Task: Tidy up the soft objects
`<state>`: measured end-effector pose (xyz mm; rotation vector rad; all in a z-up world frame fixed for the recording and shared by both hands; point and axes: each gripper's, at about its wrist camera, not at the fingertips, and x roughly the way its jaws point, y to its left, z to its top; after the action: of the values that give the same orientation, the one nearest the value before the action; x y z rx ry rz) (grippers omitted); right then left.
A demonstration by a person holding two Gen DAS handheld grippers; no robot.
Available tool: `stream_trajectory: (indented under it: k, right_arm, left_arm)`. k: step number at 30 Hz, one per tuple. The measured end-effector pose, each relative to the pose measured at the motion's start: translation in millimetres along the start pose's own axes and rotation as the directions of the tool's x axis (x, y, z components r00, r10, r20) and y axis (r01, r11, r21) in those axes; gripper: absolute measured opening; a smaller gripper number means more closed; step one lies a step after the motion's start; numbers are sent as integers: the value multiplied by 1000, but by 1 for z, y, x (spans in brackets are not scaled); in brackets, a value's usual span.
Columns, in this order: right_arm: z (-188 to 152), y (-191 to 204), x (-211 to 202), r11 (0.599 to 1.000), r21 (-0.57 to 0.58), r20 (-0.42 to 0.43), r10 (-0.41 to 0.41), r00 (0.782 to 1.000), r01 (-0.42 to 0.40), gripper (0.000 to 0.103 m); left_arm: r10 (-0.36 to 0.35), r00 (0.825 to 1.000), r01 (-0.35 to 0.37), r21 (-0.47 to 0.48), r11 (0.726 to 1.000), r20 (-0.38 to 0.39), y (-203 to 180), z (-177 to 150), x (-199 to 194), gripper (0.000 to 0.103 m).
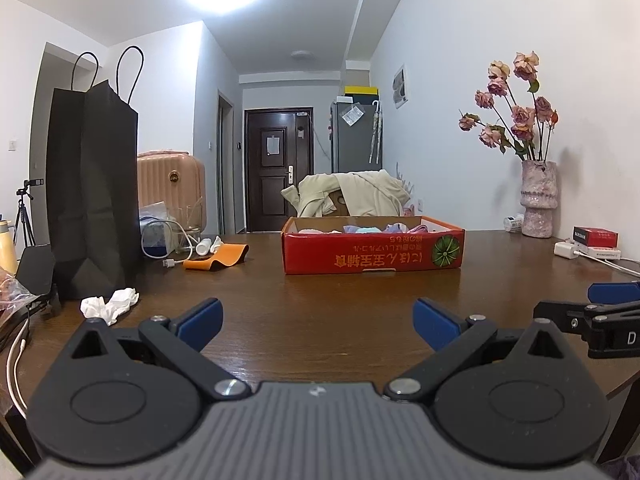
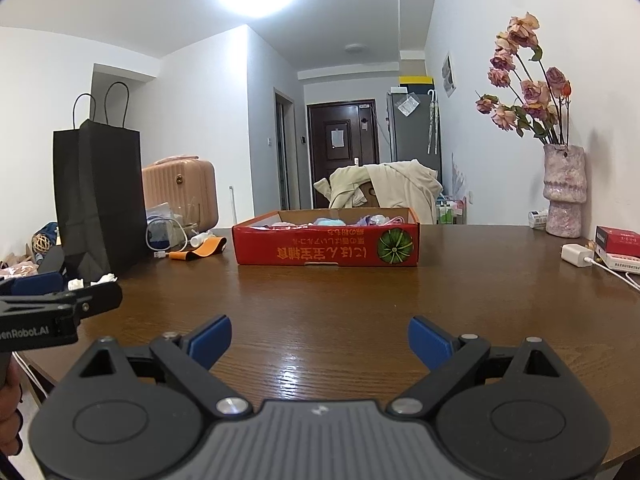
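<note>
A low red cardboard box (image 1: pixel 372 250) (image 2: pixel 326 246) stands on the brown wooden table (image 1: pixel 320 312) (image 2: pixel 340 300), well ahead of both grippers. Pastel soft items (image 1: pixel 370 228) (image 2: pixel 340 222) in pink, blue and purple fill it; only their tops show over the rim. My left gripper (image 1: pixel 318 322) hovers low over the near part of the table, open, with nothing between its blue pads. My right gripper (image 2: pixel 320 340) is beside it, also open and empty. Each gripper shows at the edge of the other's view.
A tall black paper bag (image 1: pixel 92 196) (image 2: pixel 98 196) stands at the left, crumpled white tissue (image 1: pixel 110 304) in front of it. An orange strap (image 1: pixel 218 256), cables and a small bottle lie behind. At the right are a vase of dried roses (image 1: pixel 538 204) (image 2: pixel 564 192), a charger (image 2: pixel 576 255) and red boxes.
</note>
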<state>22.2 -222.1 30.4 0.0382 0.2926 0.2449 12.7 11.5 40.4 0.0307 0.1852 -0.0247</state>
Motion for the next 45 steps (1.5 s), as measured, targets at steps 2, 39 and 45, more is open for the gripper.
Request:
stream_trajectory:
  k: [2, 39, 45]
  right_arm:
    - [0, -1, 1, 1000, 5, 0, 0, 1000, 0, 95]
    - [-1, -4, 4, 1000, 19, -10, 2, 1000, -2, 95]
    - [-2, -4, 4, 1000, 20, -11, 2, 1000, -2, 95]
  left_arm:
    - [-3, 1000, 3, 3, 1000, 1, 1, 1, 0, 103]
    - [-17, 1000, 17, 10, 1000, -1, 0, 0, 2, 103]
    - [-17, 1000, 17, 9, 1000, -2, 0, 0, 1, 103]
